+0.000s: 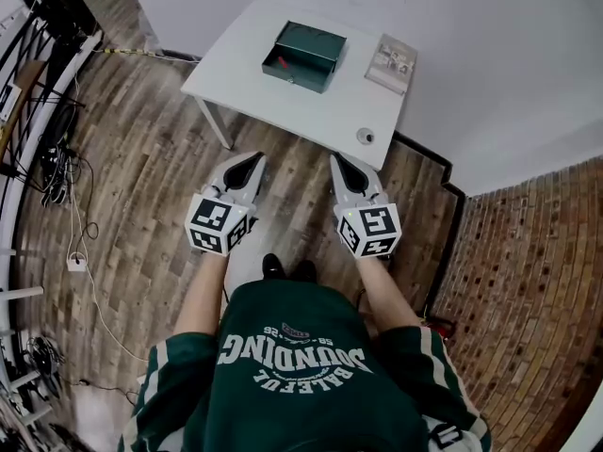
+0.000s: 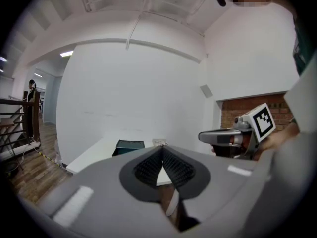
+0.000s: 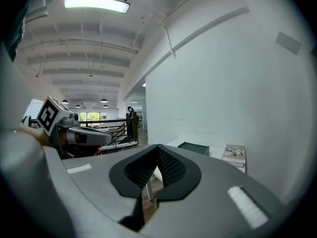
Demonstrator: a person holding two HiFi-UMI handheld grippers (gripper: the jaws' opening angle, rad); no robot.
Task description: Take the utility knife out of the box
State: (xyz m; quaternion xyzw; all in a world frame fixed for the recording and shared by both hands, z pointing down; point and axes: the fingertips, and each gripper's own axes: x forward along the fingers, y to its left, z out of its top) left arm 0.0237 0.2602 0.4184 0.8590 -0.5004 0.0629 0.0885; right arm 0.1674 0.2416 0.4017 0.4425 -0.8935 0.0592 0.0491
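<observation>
A dark green box (image 1: 303,56) stands with its lid raised on the white table (image 1: 283,97). A small red spot shows at its inner left; I cannot make out the utility knife itself. My left gripper (image 1: 252,161) and right gripper (image 1: 338,161) hang side by side over the floor, short of the table's near edge, both shut and empty. In the left gripper view the jaws (image 2: 162,148) meet at the tip, with the box (image 2: 130,145) far ahead. The right gripper (image 3: 158,147) looks likewise shut, and the box (image 3: 194,148) lies ahead to its right.
A booklet (image 1: 391,63) lies right of the box, and a small round object (image 1: 365,136) sits by the table's near right corner. White walls stand behind the table, with a brick strip (image 1: 528,281) at right. Cables (image 1: 66,172) run along the floor at left.
</observation>
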